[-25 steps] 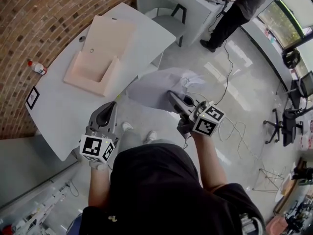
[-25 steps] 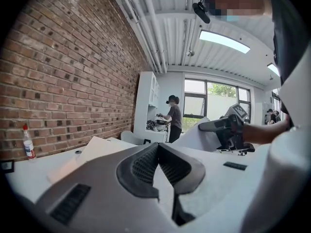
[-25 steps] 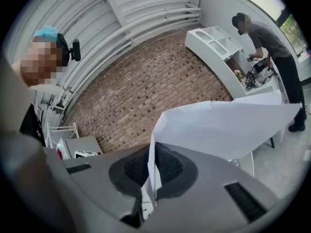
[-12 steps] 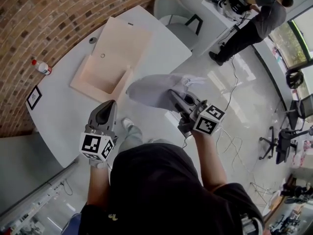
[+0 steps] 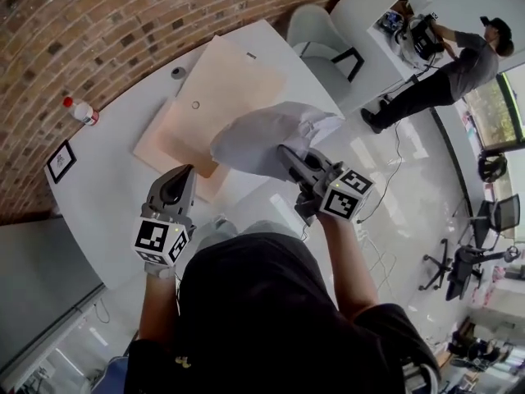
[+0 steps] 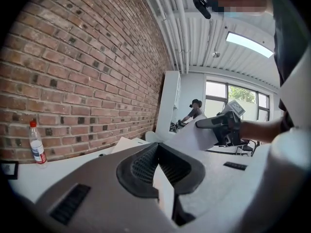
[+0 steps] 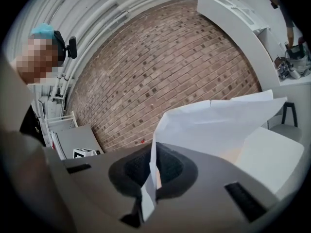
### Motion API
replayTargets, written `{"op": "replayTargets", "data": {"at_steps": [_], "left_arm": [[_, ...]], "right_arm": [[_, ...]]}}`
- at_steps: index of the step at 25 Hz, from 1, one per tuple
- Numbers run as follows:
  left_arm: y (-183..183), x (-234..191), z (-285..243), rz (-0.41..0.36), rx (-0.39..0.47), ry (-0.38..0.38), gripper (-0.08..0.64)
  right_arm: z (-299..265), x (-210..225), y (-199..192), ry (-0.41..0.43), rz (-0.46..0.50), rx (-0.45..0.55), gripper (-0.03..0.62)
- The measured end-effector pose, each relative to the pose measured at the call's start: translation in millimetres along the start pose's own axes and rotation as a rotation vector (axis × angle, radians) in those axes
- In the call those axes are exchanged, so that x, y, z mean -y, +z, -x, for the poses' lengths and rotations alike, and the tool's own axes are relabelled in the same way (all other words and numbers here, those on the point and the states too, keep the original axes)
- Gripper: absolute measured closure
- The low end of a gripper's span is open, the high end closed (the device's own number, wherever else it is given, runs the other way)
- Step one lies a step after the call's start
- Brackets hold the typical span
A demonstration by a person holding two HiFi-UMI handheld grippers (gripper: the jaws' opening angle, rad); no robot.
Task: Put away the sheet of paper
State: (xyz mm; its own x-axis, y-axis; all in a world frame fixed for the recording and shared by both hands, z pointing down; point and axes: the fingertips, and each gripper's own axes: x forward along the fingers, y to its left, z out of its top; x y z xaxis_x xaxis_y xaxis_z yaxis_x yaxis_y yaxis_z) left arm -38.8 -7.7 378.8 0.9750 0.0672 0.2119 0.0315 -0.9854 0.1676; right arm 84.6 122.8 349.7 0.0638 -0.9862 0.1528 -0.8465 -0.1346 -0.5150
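The sheet of paper [image 5: 267, 138] is in the air, pinched by its near edge in the right gripper [image 5: 289, 156], whose jaws are clamped together on it. The rest of it fans out crumpled ahead of the jaws. Straight ahead of it and lower, a peach folder [image 5: 221, 89] lies open on the white table [image 5: 107, 187]. From the head view the sheet's far-left part overlaps the folder's near right corner, so the paper seems to hang above that corner, not to rest on it. The sheet's longer side runs across the person's front, while the folder stretches away towards the brick wall. The right hand is thus the carrier, and the folder lies forward and to its left. The left gripper [image 5: 177, 179] is closed on nothing and hovers just beside the folder's near edge, probably free to steady the folder.
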Motion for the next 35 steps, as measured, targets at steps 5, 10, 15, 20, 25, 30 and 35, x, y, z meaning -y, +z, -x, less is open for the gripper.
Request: {"op": "replayTargets", "data": {"at_steps": [5, 10, 15, 20, 25, 30, 35], "left_arm": [[-8.1, -27.4, 10.6, 0.041, -0.01, 0.078, 0.557], [-17.9, -53.0, 19.3, 0.089, -0.013, 0.182, 0.557], [-31.8, -70.7, 21.4, 0.157, -0.016, 0.337, 0.557], [-49.1, -75.7, 16.2, 0.237, -0.017, 0.5, 0.557], [-69.8, -74.1, 10.4, 0.308, -0.019, 0.645, 0.557], [-97.5, -64.9, 4.3, 0.376, -0.027, 0.762, 0.557], [-121.2, -53.0, -5.9, 0.425, -0.045, 0.826, 0.557]], "right_arm": [[-44.2, 6.0, 5.7, 0.062, 0.018, -0.078, 0.584], [-86.9, 14.5, 11.7, 0.148, 0.049, -0.164, 0.584], [-132.2, 29.2, 13.9, 0.272, 0.073, -0.279, 0.584], [-172.0, 44.7, 14.8, 0.411, 0.106, -0.403, 0.584], [-204.0, 59.8, 15.1, 0.53, 0.14, -0.508, 0.584], [-223.8, 74.3, 4.5, 0.623, 0.177, -0.61, 0.584], [-230.5, 90.4, -14.0, 0.674, 0.197, -0.703, 0.584]]}}
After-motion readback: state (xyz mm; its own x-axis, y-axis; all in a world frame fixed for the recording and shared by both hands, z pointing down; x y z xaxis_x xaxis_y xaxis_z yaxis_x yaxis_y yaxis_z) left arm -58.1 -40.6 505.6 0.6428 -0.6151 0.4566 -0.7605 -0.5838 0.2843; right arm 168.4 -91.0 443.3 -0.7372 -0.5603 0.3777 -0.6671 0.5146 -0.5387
